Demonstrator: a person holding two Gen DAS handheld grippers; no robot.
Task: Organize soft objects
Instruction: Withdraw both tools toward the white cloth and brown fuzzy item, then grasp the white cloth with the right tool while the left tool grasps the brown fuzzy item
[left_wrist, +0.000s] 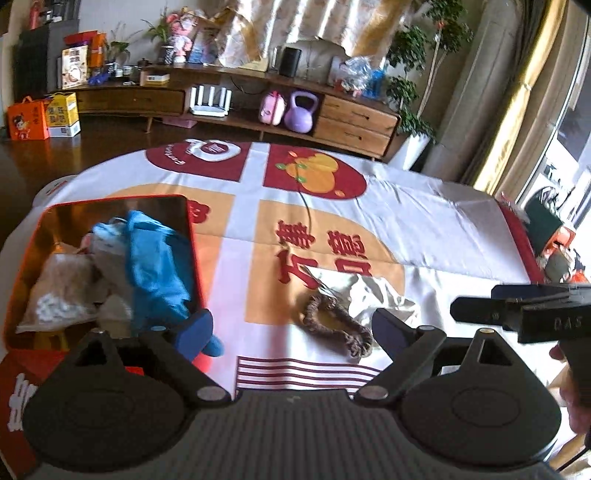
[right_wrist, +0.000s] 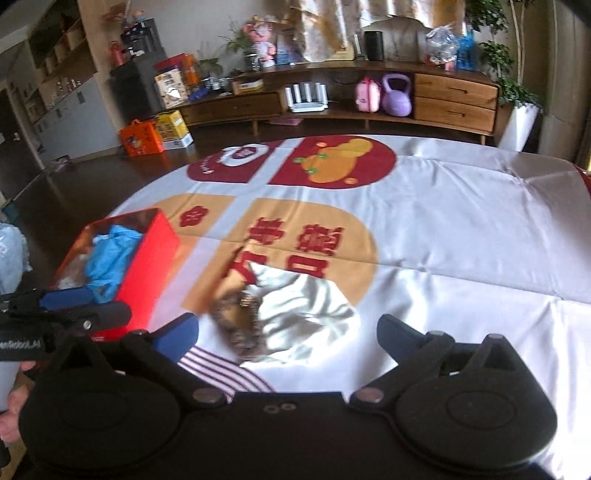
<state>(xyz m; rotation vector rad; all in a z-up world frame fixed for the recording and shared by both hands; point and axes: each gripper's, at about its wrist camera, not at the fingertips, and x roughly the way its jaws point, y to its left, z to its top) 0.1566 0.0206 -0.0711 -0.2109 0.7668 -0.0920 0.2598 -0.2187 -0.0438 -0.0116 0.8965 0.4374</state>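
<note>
A red box (left_wrist: 194, 243) sits on the table at the left and holds several soft items, with a blue cloth (left_wrist: 151, 258) draped over them. It also shows in the right wrist view (right_wrist: 144, 266). A brown knitted band (left_wrist: 332, 325) lies on the tablecloth beside a crumpled white cloth (left_wrist: 373, 295); both show in the right wrist view, the band (right_wrist: 240, 325) and the cloth (right_wrist: 306, 310). My left gripper (left_wrist: 291, 332) is open and empty, just short of the band. My right gripper (right_wrist: 288, 336) is open and empty, above the band and cloth.
The table carries a white cloth (left_wrist: 424, 229) printed with red and orange patches. A thin cord (left_wrist: 306, 210) lies across it. Behind stands a long wooden cabinet (left_wrist: 351, 118) with a purple kettlebell (left_wrist: 301, 110). Orange boxes (left_wrist: 27, 118) stand on the dark floor.
</note>
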